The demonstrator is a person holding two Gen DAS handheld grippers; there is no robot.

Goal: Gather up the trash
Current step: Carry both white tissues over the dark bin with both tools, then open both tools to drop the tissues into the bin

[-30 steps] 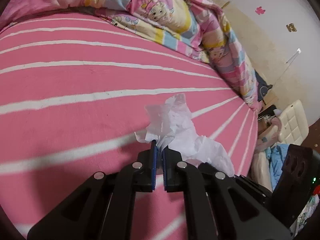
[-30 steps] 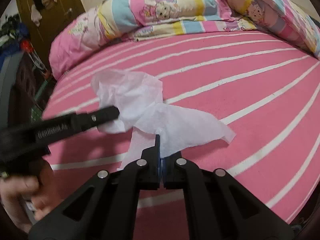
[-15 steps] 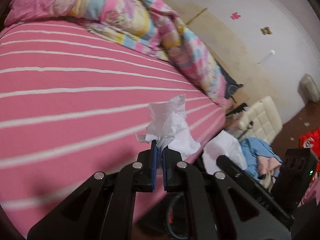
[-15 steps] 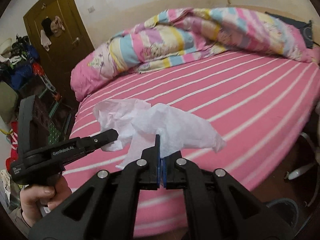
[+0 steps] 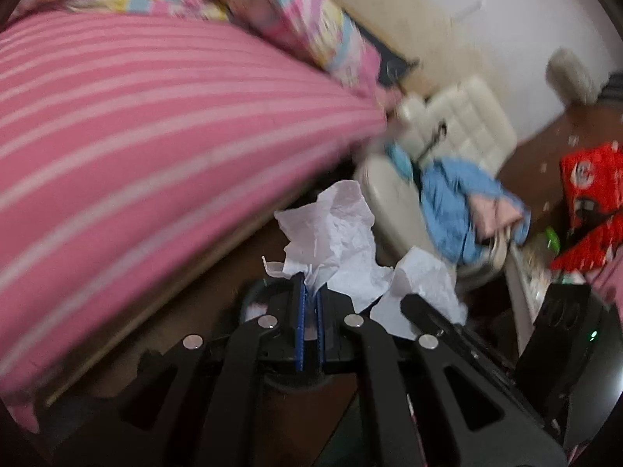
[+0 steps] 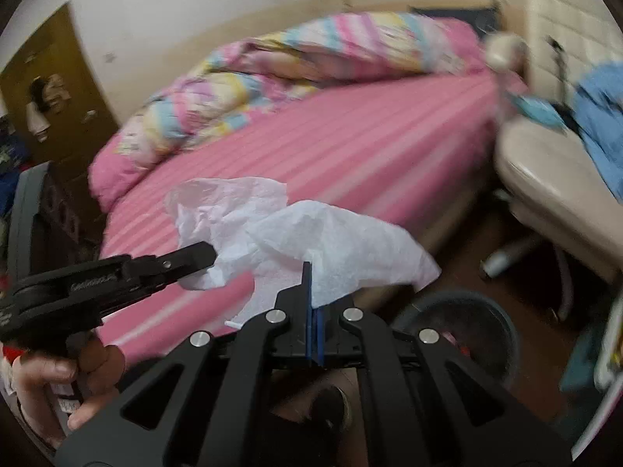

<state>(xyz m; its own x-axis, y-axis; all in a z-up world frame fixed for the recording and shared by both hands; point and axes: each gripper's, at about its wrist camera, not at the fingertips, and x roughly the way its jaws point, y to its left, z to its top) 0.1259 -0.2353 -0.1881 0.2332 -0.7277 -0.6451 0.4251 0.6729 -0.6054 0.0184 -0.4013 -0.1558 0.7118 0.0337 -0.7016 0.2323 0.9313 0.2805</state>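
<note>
Both tissues have left the bed (image 6: 350, 148): my left gripper (image 5: 309, 295) pinches one tissue (image 5: 335, 233) at centre frame, my right gripper (image 6: 313, 299) clamps the other tissue (image 6: 350, 245), above the bin (image 6: 467, 327) at lower right.

Motion blurs the bed (image 6: 350, 144) (quilt (image 6: 311, 58) pattern unreadable) and chair (image 5: 459, 132).

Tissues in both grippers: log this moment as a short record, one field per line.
left gripper: shut on crumpled tissue
right gripper: shut on flat tissue
tissue position: both held in the air, off the bed
trash bin: dark, round, on the floor below and right of the right gripper
bin contents: some items inside, too blurred to name
chair: cream, with blue clothes on it
image quality: motion blur in both views
</note>
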